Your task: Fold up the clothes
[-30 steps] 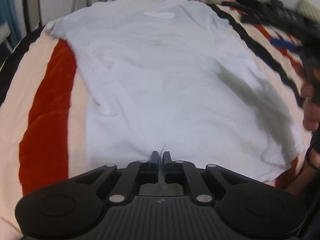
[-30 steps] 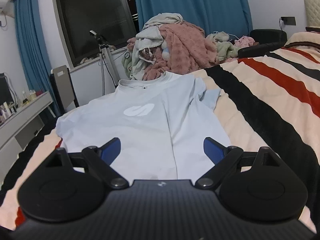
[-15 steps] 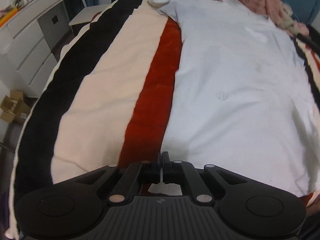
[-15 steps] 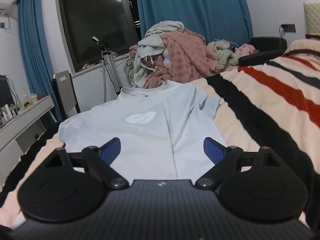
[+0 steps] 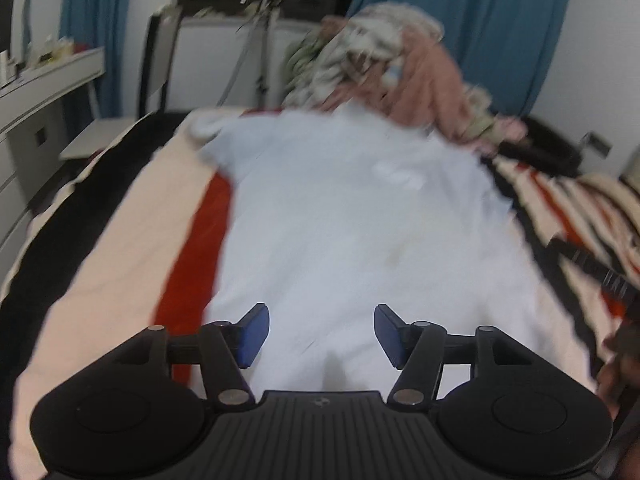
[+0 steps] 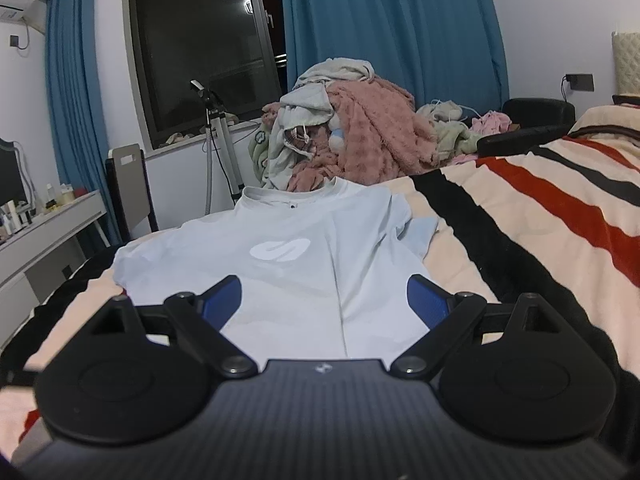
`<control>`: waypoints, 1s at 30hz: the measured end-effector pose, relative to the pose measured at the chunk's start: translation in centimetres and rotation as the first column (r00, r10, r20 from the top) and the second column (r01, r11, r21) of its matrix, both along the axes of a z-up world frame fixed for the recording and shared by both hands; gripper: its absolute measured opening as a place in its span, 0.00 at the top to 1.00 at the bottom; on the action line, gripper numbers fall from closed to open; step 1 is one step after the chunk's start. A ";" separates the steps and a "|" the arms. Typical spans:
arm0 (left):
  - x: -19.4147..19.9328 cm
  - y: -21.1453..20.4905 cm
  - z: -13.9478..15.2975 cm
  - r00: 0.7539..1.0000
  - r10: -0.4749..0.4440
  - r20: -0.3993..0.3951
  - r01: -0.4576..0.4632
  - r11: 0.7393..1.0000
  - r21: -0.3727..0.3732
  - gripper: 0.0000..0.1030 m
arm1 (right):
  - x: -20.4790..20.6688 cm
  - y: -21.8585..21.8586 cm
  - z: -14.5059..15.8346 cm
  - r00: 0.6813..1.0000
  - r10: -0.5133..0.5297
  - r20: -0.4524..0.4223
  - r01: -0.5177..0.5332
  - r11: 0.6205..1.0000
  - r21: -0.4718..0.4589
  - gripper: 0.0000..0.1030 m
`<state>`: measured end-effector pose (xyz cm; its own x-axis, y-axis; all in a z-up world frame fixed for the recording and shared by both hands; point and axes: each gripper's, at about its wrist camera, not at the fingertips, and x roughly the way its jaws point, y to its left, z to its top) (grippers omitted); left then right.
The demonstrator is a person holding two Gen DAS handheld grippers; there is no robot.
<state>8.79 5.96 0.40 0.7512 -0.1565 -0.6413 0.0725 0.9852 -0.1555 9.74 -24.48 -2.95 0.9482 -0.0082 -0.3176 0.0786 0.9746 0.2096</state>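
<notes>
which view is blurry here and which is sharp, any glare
Left wrist view: motion-blurred, smearing the pale blue t-shirt and clothes pile; its own fingers stay sharp. Right wrist view: sharp throughout, fisheye bending the curtains; a small light glints in the dark window.

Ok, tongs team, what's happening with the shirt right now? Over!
Left tongs open, right tongs open, both empty. Shirt flat on the bed, unfolded. Nothing in the way.
</notes>
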 end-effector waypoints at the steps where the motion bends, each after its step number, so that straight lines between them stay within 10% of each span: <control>1: 0.4 -0.6 0.3 1.000 -0.012 0.028 0.012 1.000 -0.008 0.31 | 0.0 0.0 0.0 1.000 -0.002 0.005 0.002 1.000 -0.006 0.12; 9: 3.4 -5.2 -3.6 0.985 -0.049 0.167 0.049 0.999 0.006 0.13 | 1.1 -0.7 -0.6 0.998 -0.050 0.035 0.050 0.999 -0.008 0.12; 14: 5.0 -4.1 -7.2 0.994 0.004 0.111 -0.002 1.000 -0.023 0.06 | 2.2 -0.9 -1.5 0.998 -0.059 0.024 0.059 0.998 0.017 0.12; 30: 2.6 -4.3 -8.4 0.984 -0.024 0.179 0.008 0.996 0.087 0.03 | 2.6 0.2 -1.9 1.000 -0.011 0.007 0.010 1.000 0.020 0.12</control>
